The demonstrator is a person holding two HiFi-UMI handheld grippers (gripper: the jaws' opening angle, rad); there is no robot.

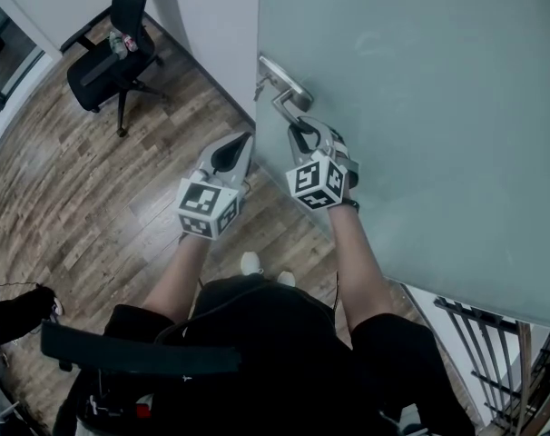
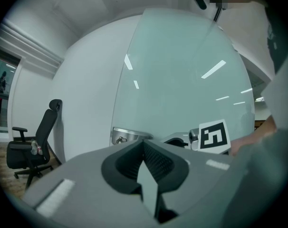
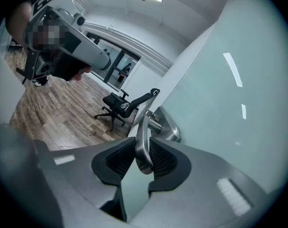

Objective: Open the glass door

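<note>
The frosted glass door (image 1: 420, 107) fills the right of the head view. Its metal lever handle (image 1: 287, 107) juts from a plate (image 1: 282, 75) at the door's left edge. My right gripper (image 1: 304, 134) is shut on that handle. In the right gripper view the handle (image 3: 143, 141) runs between the ribbed pads (image 3: 163, 158), which press on both its sides. My left gripper (image 1: 243, 143) hangs just left of the handle, shut and holding nothing. In the left gripper view its pads (image 2: 153, 158) meet at the tip, with the door (image 2: 182, 80) and the handle plate (image 2: 127, 137) beyond.
A white wall (image 1: 211, 16) borders the door's left edge. A black office chair (image 1: 112, 53) stands on the wood floor (image 1: 93, 180) at the far left. A dark bag (image 1: 16, 312) lies at the lower left, and a railing (image 1: 493, 352) shows at the lower right.
</note>
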